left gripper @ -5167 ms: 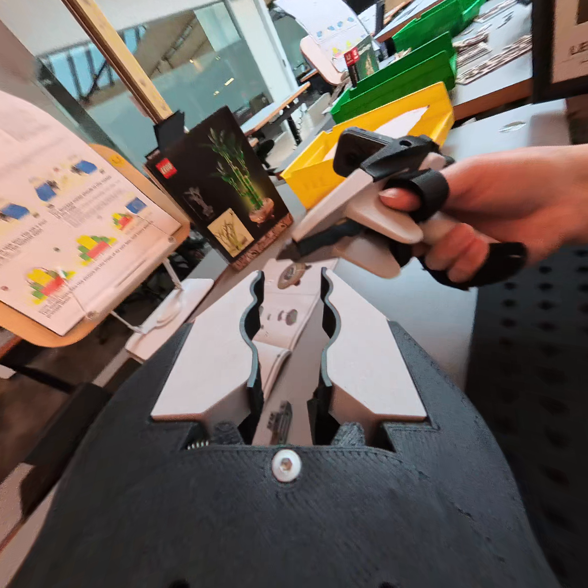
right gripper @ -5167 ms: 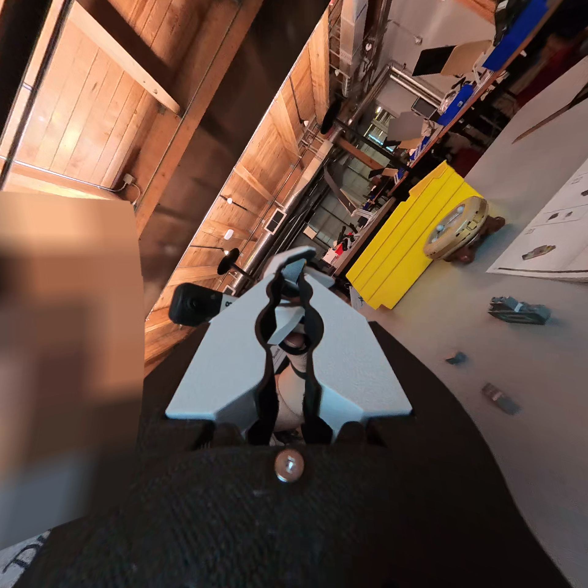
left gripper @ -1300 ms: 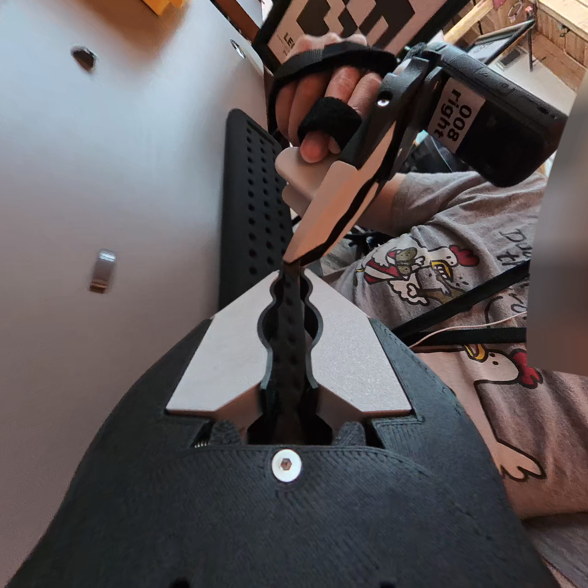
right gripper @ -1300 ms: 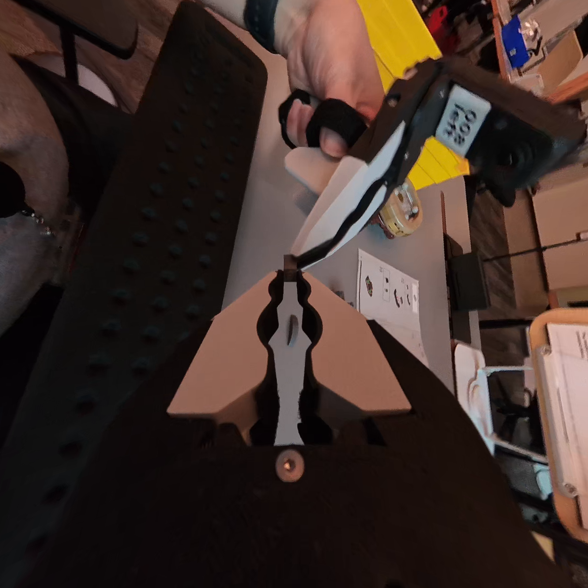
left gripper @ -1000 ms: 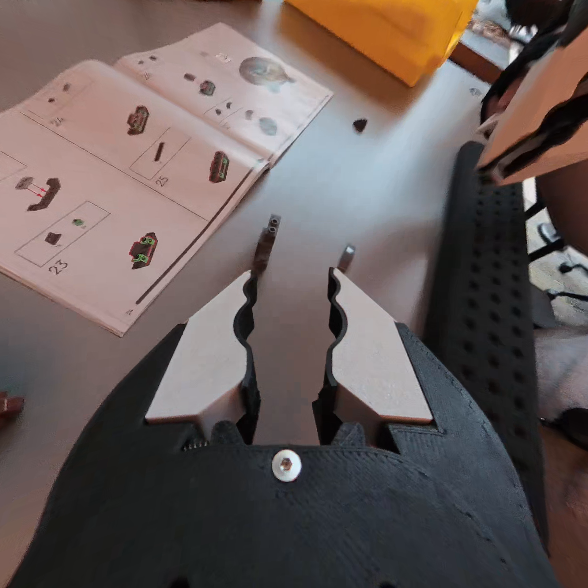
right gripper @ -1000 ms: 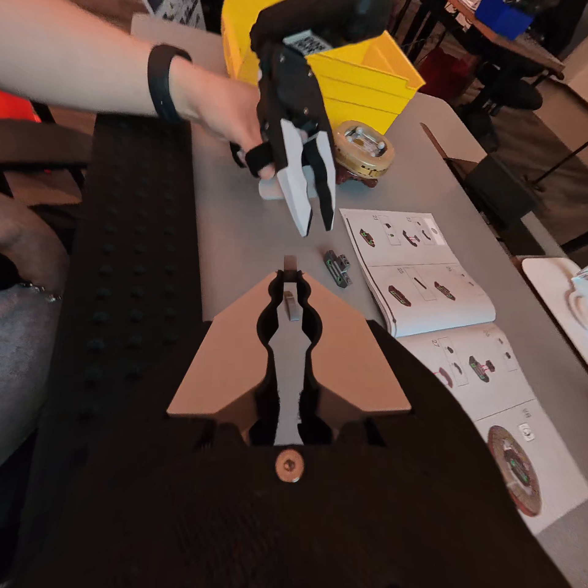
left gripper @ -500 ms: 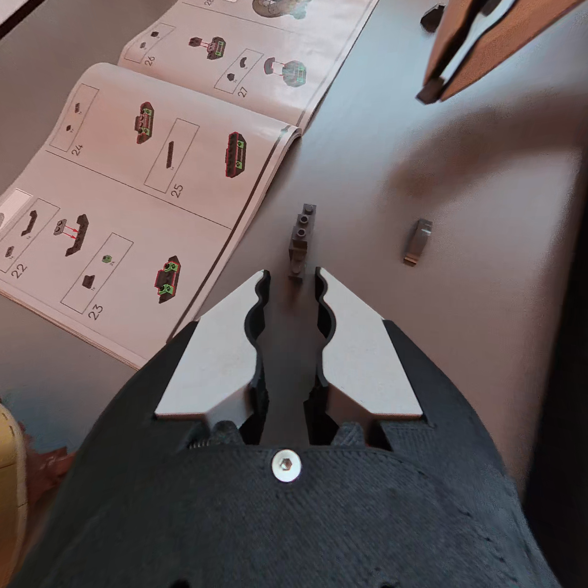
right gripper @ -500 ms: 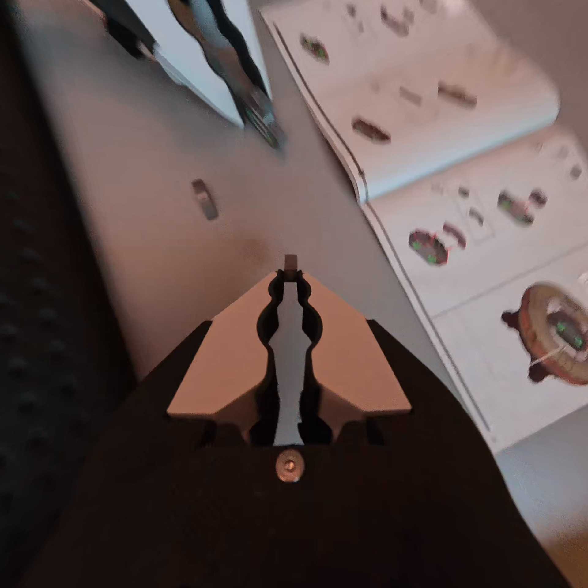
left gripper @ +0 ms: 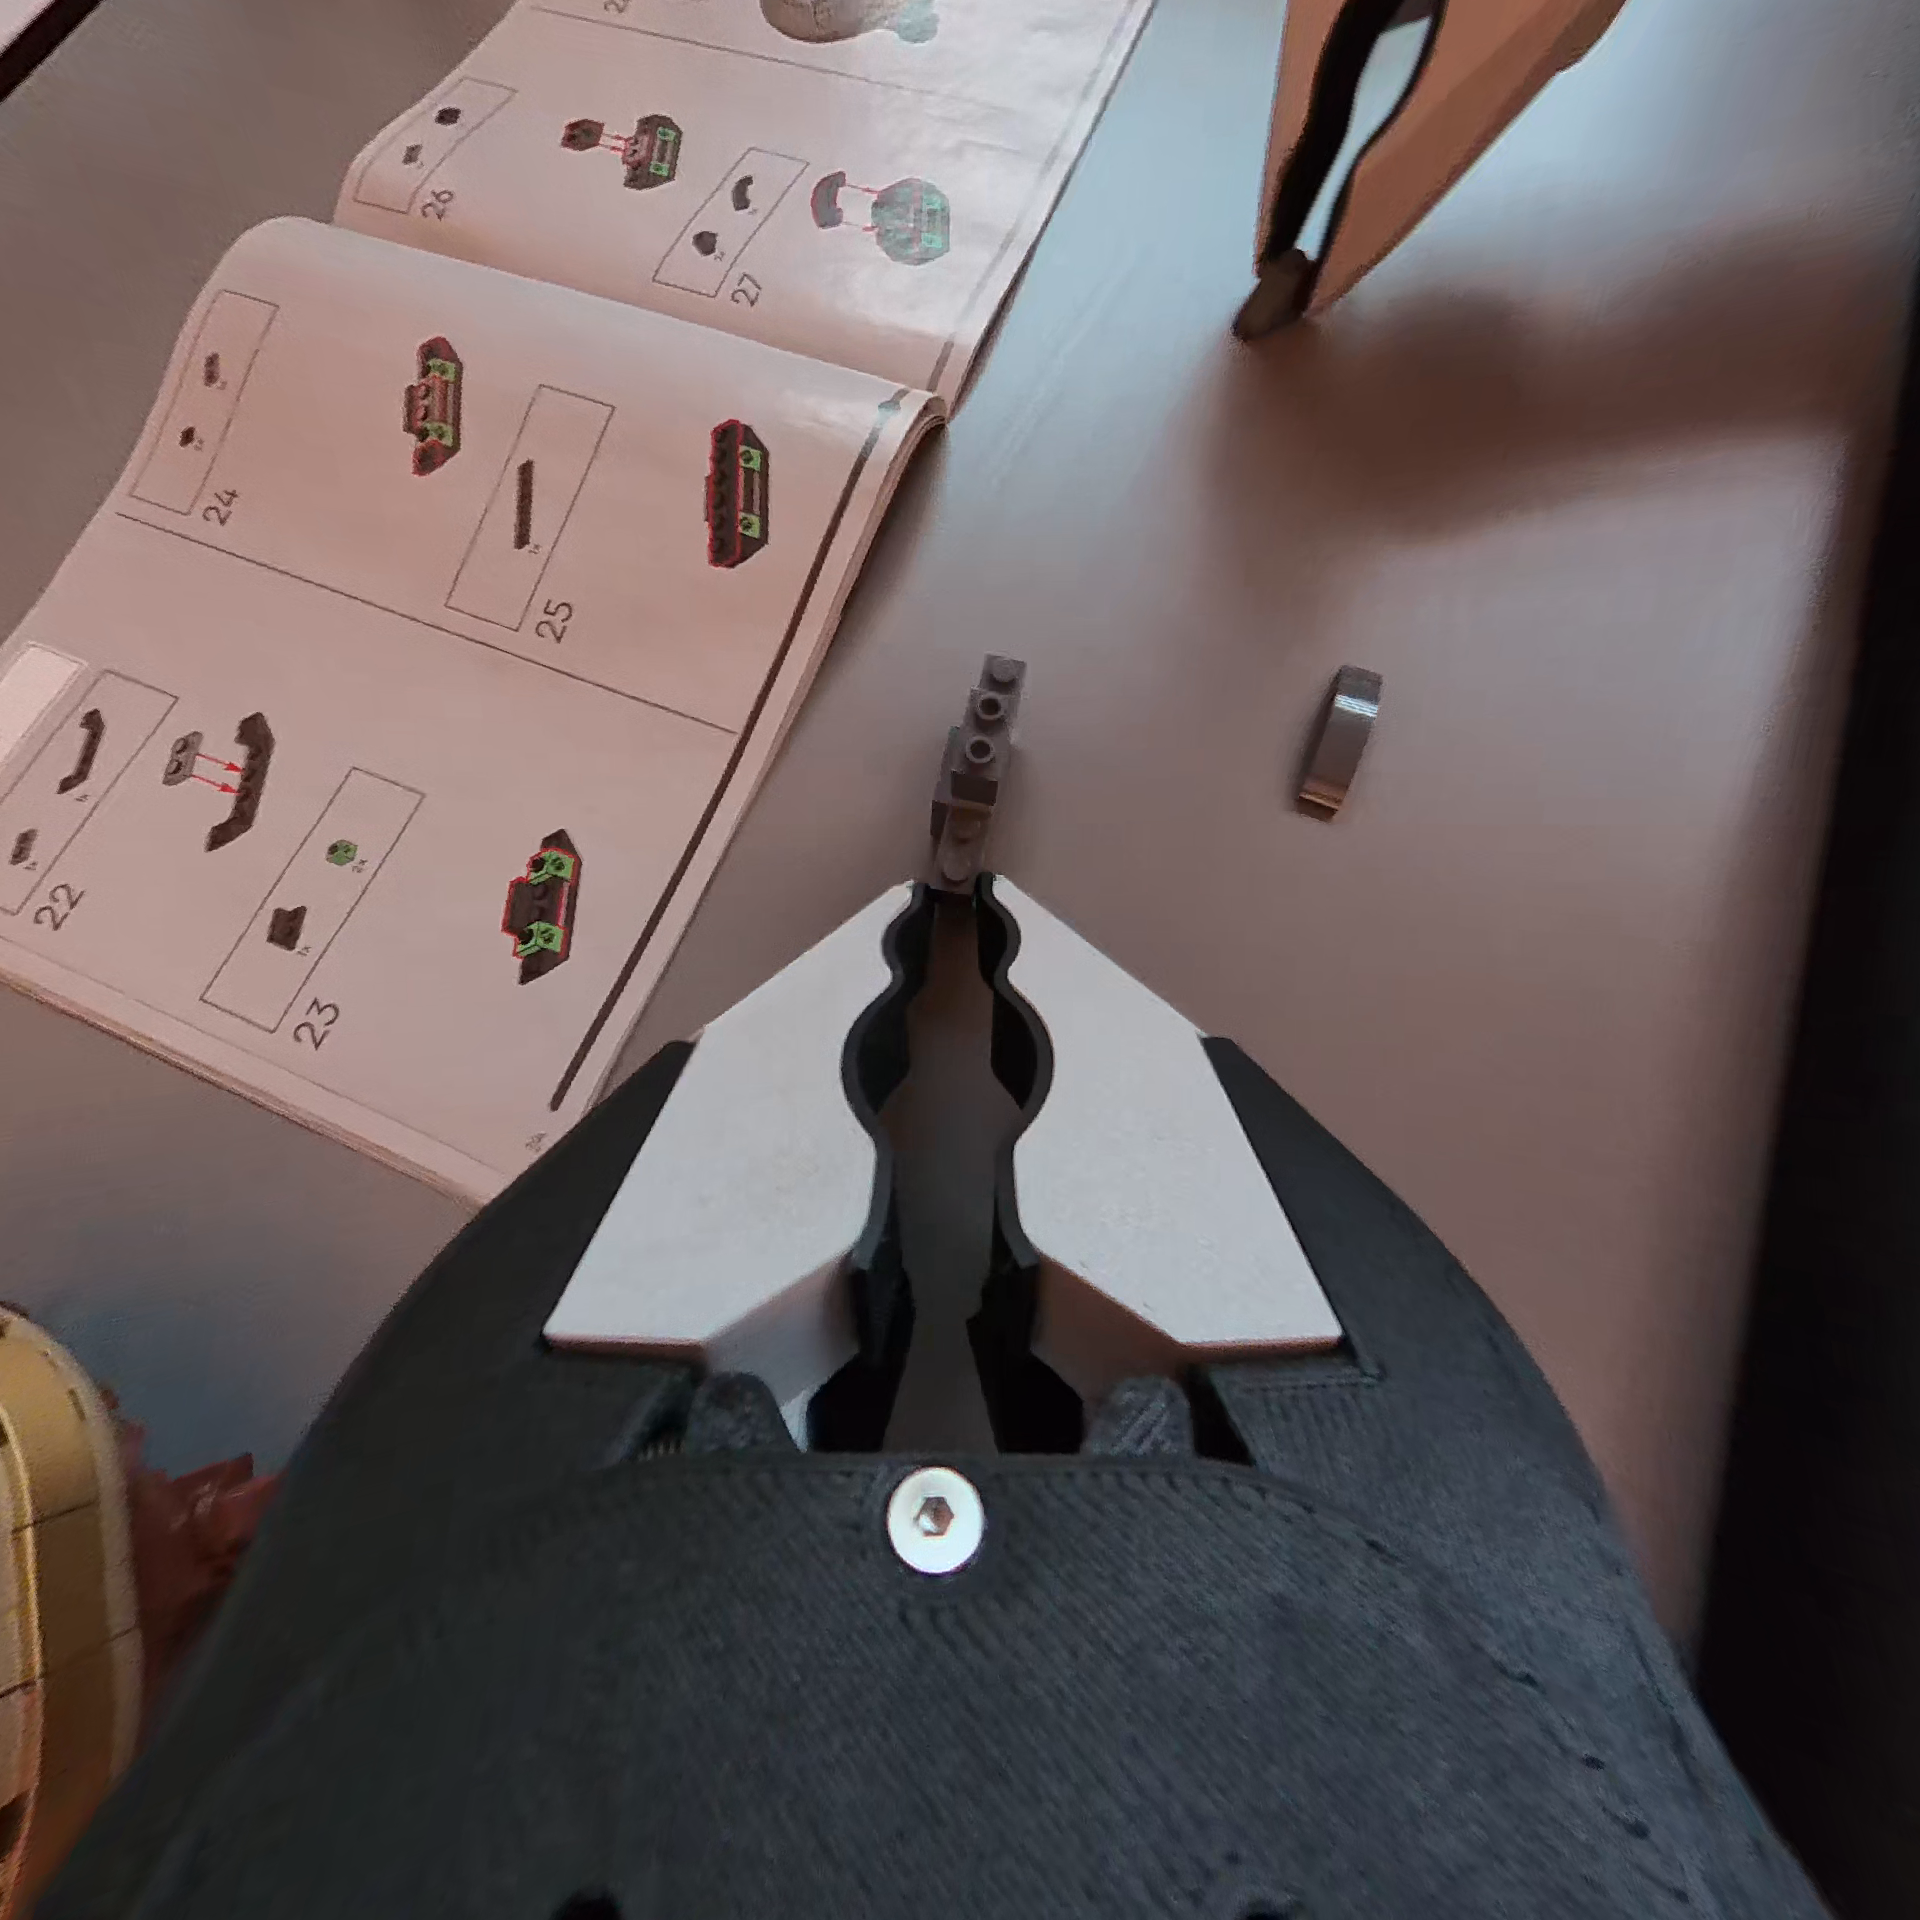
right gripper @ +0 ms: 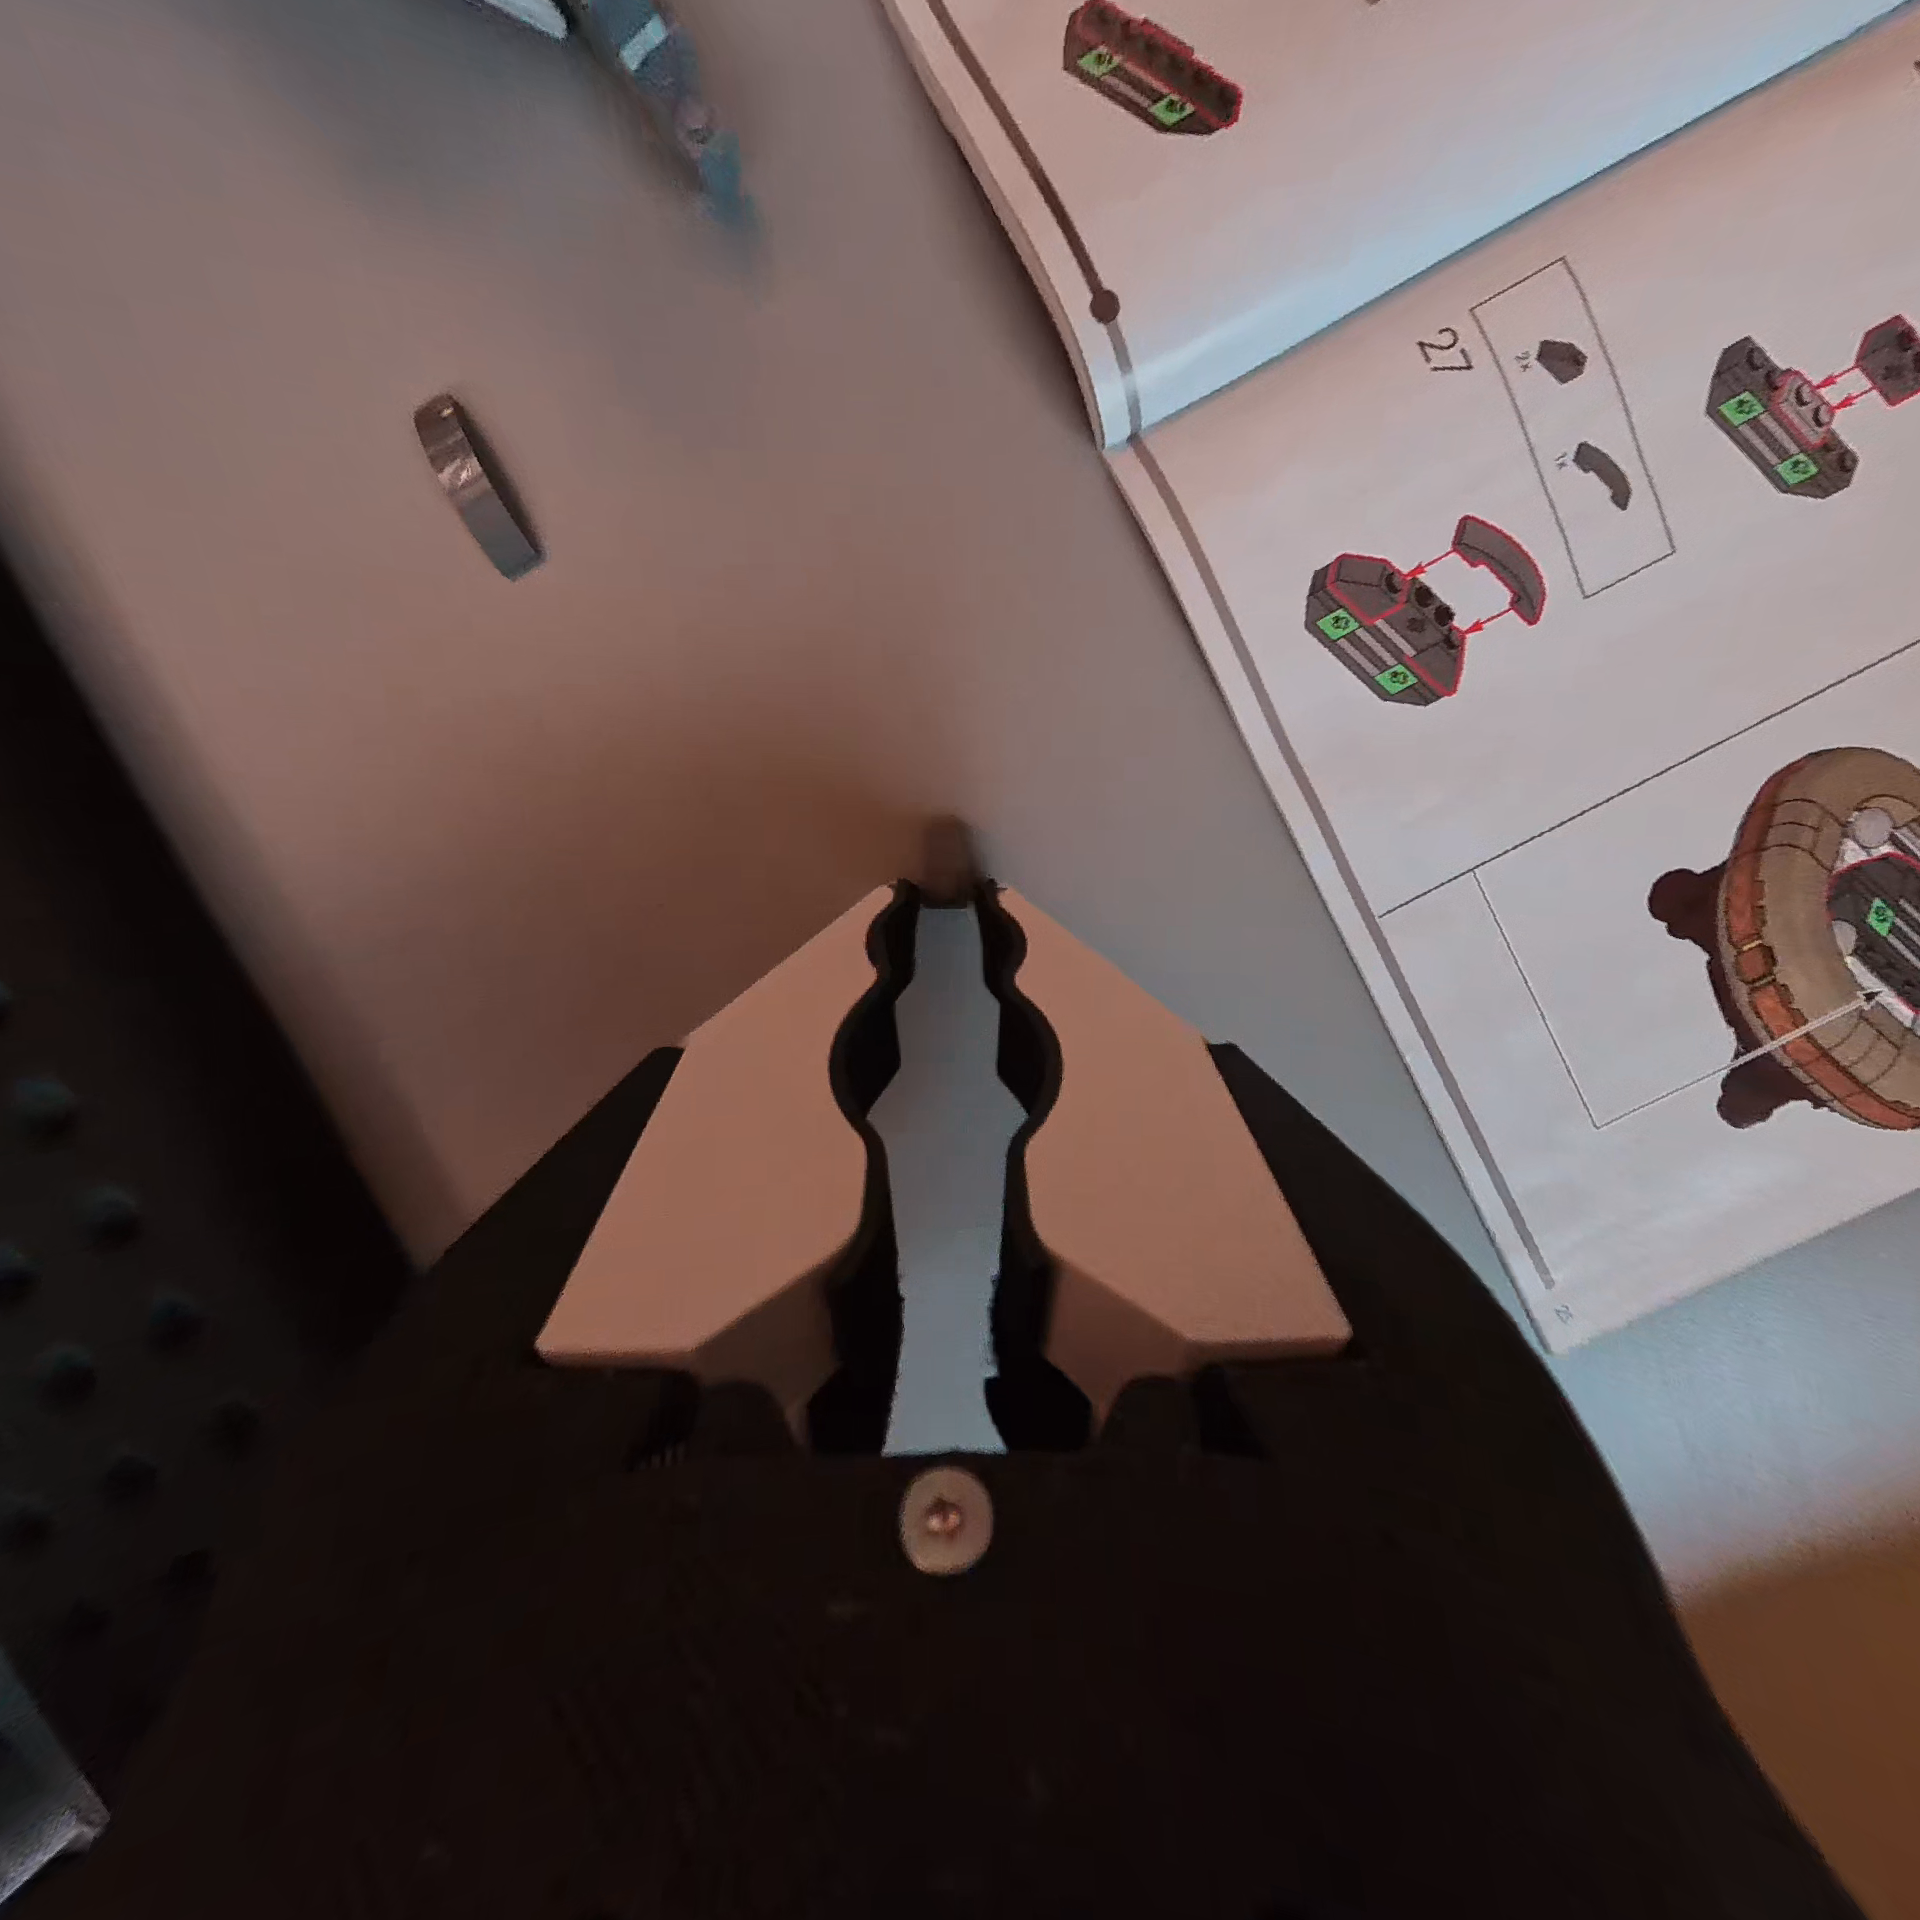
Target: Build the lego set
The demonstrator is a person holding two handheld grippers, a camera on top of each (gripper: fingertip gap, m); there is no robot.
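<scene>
The left tongs (left gripper: 954, 885) clamp the studded grey assembly's (left gripper: 977, 764) near end, while the right tongs (right gripper: 943, 891) pinch a small brick (right gripper: 943, 864) above the tabletop (right gripper: 675, 675).

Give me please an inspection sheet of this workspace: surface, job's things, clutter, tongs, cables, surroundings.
Surface: grey table, mostly bare.
Job's things: dark studded assembly on the table; small dark piece; curved grey piece lying apart; open manual beside them.
Clutter: tan round model at the left view's edge.
Tongs: left tongs shut on the assembly's near end; right tongs shut on the small piece.
Cables: nothing seen.
Surroundings: black studded mat along the table edge.
</scene>
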